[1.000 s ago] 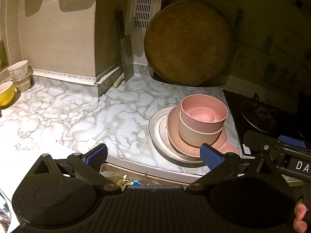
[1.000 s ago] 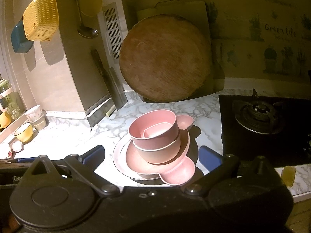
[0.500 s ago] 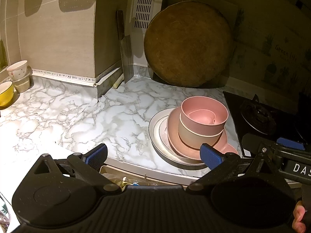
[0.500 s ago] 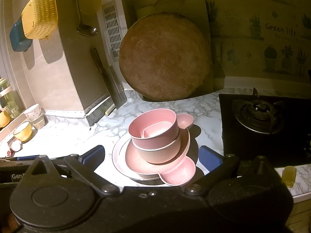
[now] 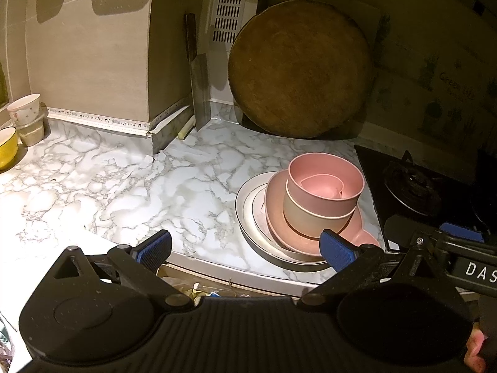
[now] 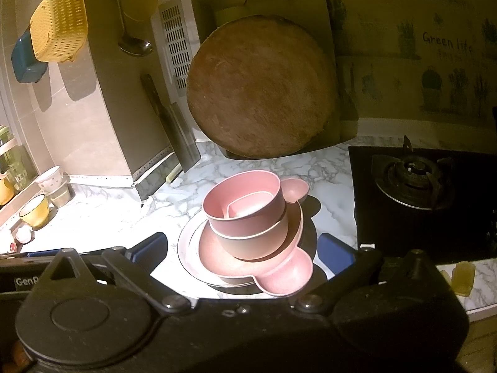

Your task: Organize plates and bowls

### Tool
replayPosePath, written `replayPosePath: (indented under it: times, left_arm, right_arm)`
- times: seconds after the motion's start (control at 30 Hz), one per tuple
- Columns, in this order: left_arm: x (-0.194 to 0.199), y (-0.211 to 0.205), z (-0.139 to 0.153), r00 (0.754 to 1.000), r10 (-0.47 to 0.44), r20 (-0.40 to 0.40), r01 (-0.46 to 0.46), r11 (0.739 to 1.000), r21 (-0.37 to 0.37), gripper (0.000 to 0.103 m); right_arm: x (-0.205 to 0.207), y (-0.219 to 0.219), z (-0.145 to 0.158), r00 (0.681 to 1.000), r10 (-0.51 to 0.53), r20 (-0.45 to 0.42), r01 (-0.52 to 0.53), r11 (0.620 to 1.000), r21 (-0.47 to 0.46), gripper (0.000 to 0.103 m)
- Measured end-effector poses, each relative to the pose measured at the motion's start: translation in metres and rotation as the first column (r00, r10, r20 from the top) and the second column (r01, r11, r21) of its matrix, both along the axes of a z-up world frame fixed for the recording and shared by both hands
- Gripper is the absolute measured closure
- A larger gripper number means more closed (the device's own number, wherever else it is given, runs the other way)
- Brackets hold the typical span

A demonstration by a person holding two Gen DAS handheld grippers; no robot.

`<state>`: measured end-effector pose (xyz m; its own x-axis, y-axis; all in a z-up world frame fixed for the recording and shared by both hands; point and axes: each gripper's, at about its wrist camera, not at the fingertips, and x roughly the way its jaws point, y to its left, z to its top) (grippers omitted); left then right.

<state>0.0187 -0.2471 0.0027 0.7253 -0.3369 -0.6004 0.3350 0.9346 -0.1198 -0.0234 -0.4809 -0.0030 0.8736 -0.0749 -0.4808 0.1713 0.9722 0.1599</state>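
1. Centrally on the marble counter (image 5: 130, 192): stack of dishes near the front edge, just left of the gas hob (image 6: 413, 174).
2. Bottom up: white rimmed plate (image 5: 248, 214), pink eared plate (image 6: 279, 270), beige bowl (image 5: 307, 214), pink bowl (image 5: 323, 174), small pink dish (image 6: 248, 206) nested inside.
3. Right wrist view only: far ear (image 6: 295, 189) of the pink plate behind the bowls; yellow colander (image 6: 59, 37) and ladle (image 6: 133, 43) on the wall.
4. Both views: round wooden board (image 5: 298, 68) leaning behind the stack, cleaver (image 5: 200, 93) to its left, yellow cup (image 6: 34, 211) far left.
5. Left gripper (image 5: 245, 248): jaws spread wide, holding nothing, short of the stack.
6. Right gripper (image 6: 242, 248): jaws spread wide, empty, straddling the stack's near side without visible contact.
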Motion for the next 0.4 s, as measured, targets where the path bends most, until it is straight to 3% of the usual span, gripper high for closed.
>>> replayPosePath:
  times: [0.4]
  left_arm:
    - [0.0029,0.0028,0.001,1.0,-0.002,0.009,0.002,1.0,-0.007,0.001]
  right_arm:
    - [0.002,0.0013,-0.0003,1.0,-0.004,0.0,0.004,1.0,-0.001,0.0]
